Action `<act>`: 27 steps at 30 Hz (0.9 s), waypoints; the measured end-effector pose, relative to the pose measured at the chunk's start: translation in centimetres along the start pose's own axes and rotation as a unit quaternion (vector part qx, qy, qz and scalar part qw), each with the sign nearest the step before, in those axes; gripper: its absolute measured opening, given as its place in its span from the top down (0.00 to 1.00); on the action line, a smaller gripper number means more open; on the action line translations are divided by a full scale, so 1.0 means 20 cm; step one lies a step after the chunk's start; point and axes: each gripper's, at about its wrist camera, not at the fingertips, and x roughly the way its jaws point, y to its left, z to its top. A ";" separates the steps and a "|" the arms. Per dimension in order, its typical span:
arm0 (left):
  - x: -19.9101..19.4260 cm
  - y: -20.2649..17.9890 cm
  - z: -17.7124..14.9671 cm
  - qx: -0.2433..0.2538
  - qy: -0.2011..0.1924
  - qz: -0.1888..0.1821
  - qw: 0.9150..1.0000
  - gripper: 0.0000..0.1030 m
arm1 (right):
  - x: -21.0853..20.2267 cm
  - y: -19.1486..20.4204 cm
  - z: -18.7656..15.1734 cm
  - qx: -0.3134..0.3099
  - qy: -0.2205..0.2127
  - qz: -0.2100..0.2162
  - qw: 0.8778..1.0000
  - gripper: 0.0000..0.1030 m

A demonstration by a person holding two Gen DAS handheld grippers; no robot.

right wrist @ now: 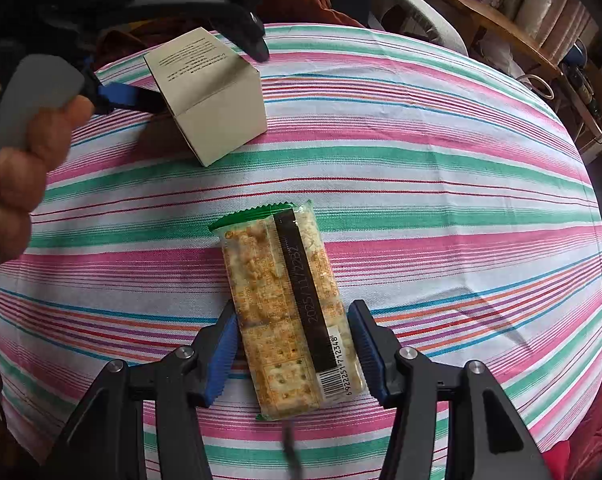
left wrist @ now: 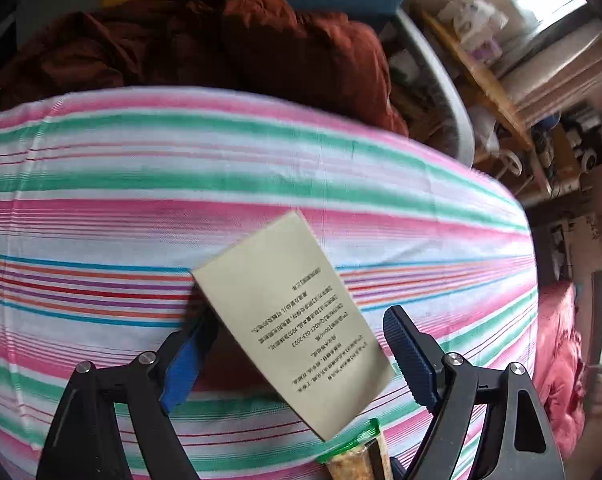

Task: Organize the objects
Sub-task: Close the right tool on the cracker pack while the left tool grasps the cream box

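A beige cardboard box [left wrist: 285, 316] with printed text stands tilted on the striped tablecloth [left wrist: 141, 160]. My left gripper [left wrist: 295, 318] straddles it, open. The left blue pad [left wrist: 185, 360] lies against the box's edge, and the right pad [left wrist: 409, 356] stands just off it. In the right wrist view the same box [right wrist: 217, 100] sits at the far left with the left gripper [right wrist: 201, 76] around it. A clear packet of crackers [right wrist: 289, 312] with a green end and a barcode lies flat near the front edge. My right gripper [right wrist: 294, 307] is shut on its long sides. Its green tip [left wrist: 357, 456] also shows under the left gripper.
A rust-brown garment [left wrist: 221, 52] is heaped past the table's far edge, beside a grey chair [left wrist: 441, 80]. A wooden shelf [left wrist: 485, 76] with boxes runs along the right, and red bedding [left wrist: 561, 360] lies below it. A person's hand [right wrist: 25, 160] holds the left gripper's handle.
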 end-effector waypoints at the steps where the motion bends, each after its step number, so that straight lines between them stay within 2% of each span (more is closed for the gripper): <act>1: 0.02 0.01 -0.01 0.005 0.010 -0.002 1.000 0.17 | 0.00 0.00 0.00 0.001 0.000 0.001 1.000 0.47; 4: -0.01 0.03 -0.03 0.046 0.003 -0.015 0.999 0.22 | 0.00 -0.02 0.00 0.003 0.000 0.006 1.000 0.47; 6: -0.07 0.06 -0.08 0.096 -0.010 -0.018 0.995 0.35 | 0.01 -0.01 0.02 0.003 0.000 0.006 1.000 0.46; 9: -0.17 0.12 -0.18 0.153 -0.023 -0.013 0.988 0.44 | 0.02 -0.03 0.03 0.004 -0.001 0.009 1.000 0.46; 12: -0.24 0.21 -0.26 0.187 -0.032 -0.007 0.982 0.45 | 0.02 -0.03 0.03 0.002 -0.005 0.010 1.000 0.47; 15: -0.29 0.32 -0.36 0.191 -0.035 -0.010 0.981 0.45 | 0.02 -0.04 0.04 0.005 -0.008 0.015 1.000 0.48; 17: -0.35 0.40 -0.48 0.191 -0.036 -0.013 0.981 0.45 | 0.01 -0.04 0.04 0.002 -0.011 0.022 1.000 0.48; 20: -0.42 0.47 -0.65 0.199 -0.047 -0.002 0.979 0.45 | 0.00 -0.03 0.04 -0.009 -0.015 0.045 0.999 0.50; 23: -0.49 0.54 -0.84 0.207 -0.058 0.002 0.977 0.46 | -0.01 0.03 0.04 -0.034 -0.014 0.086 0.996 0.50; 27: -0.55 0.63 -1.01 0.198 -0.072 -0.002 0.978 0.46 | -0.02 0.11 0.03 -0.067 -0.010 0.105 0.992 0.50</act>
